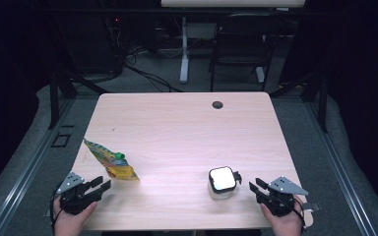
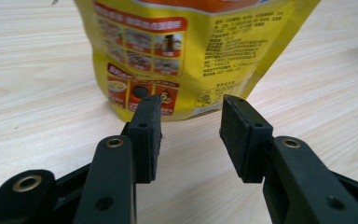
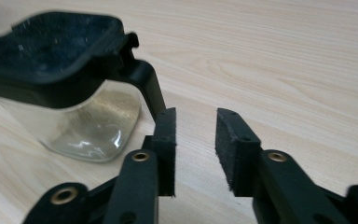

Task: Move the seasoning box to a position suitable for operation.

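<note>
My left claw (image 1: 100, 186) rests on the pale wooden table (image 1: 177, 128), jaws spread apart and holding nothing. Just ahead of its tips lies the flat yellow printed spout pouch with a green cap (image 1: 110, 161), bottom edge nearest me, its long axis running away and leftward; not touching. My right claw (image 1: 255, 187) is likewise parted and empty. Just left of its tips stands the clear squarish glass jar with a white-topped black clip lid (image 1: 222, 182), clasp facing the claw. Each claw has its own object nearest.
</note>
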